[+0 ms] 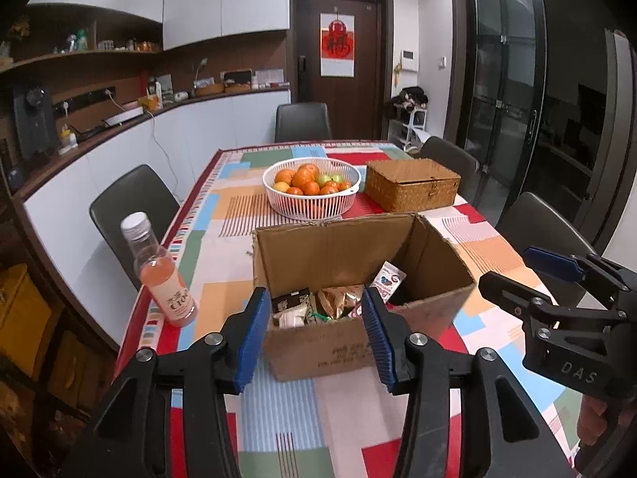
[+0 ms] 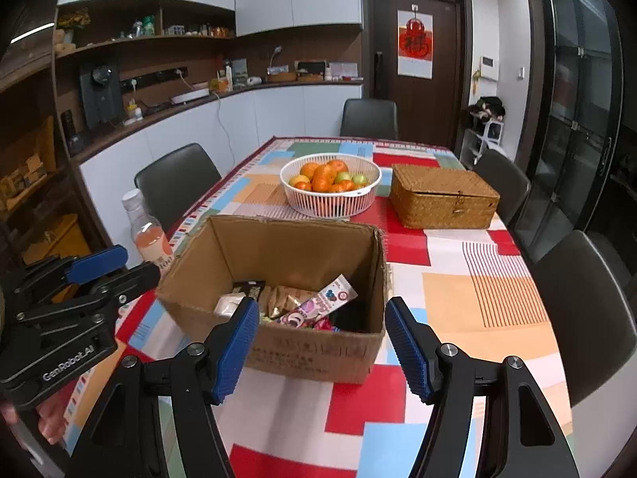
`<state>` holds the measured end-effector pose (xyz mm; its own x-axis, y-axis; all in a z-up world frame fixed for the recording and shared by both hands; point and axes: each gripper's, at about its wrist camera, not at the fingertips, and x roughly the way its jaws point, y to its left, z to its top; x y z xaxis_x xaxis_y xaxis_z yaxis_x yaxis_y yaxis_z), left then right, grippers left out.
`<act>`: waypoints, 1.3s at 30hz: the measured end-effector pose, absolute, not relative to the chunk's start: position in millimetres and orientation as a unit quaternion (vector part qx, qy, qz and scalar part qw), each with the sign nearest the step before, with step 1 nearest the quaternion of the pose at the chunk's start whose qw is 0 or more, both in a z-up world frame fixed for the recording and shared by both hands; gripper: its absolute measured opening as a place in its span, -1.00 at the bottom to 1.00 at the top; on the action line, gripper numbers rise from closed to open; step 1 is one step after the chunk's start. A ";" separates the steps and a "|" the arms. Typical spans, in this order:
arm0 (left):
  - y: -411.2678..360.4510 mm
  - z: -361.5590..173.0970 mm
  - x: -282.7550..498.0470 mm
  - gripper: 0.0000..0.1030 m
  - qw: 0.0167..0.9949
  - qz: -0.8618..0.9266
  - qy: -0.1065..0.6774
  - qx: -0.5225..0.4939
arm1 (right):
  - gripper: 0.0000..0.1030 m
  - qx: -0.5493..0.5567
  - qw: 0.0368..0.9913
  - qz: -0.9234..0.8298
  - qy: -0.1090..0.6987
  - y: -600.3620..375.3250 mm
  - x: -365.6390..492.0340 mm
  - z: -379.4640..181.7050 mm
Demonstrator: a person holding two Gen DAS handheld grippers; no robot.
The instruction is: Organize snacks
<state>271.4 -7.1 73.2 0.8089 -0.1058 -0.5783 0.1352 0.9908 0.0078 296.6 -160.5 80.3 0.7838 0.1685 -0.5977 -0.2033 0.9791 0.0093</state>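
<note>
Sitting near the front edge of the table (image 1: 469, 235), an open cardboard box (image 1: 342, 255) is holding the snacks (image 1: 338, 298): several wrapped packets are lying in a loose heap on its bottom, among them a white and pink packet (image 2: 322, 304) leaning against the inner wall and some shiny gold ones beside it. A colourful patchwork cloth is covering the table.

The left hand-held gripper (image 1: 314, 334) is hovering in front of the box, pointing down toward it, its blue pads (image 1: 254, 334) standing apart with nothing between them; it is released and gripping nothing. The right hand-held gripper (image 2: 318, 350) is hovering beside it, also aimed at the box from the near side, its jaws spread wider and likewise empty. Each one is showing up at the edge of the other's view, so the two are hanging side by side, close together but not touching. Fingers of the person's hand (image 2: 49, 418) are peeking out under the left one's body.

A bottle (image 1: 159, 275) of pink drink with a silver cap is standing upright at the table's left edge, near the box but apart from it. Behind the box, a white basket (image 1: 312, 189) is holding oranges and a few green fruits, and just to its right a woven box (image 1: 412, 185) is sitting with its lid closed. Dark chairs (image 1: 131, 207) are standing around the table.
</note>
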 end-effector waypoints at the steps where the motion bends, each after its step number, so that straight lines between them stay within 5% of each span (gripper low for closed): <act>1: -6.7 75.4 262.4 -0.06 0.953 -0.061 0.296 0.025 | 0.29 -0.029 0.944 0.098 0.312 -160.4 291.9 81.6; 21: -5.7 83.4 147.7 0.74 0.970 -0.029 0.238 0.044 | 0.51 -0.037 0.961 0.082 0.260 -165.7 178.7 87.5; 39: -7.0 89.0 105.8 1.00 0.974 -0.013 0.220 0.053 | 0.51 -0.043 0.965 0.075 0.248 -169.6 135.3 88.8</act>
<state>105.8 -7.0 89.0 0.9030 -0.0028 -0.4297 0.0493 0.9940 0.0973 135.3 -169.6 88.8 0.8659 0.1231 -0.4849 -0.1659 0.9851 -0.0461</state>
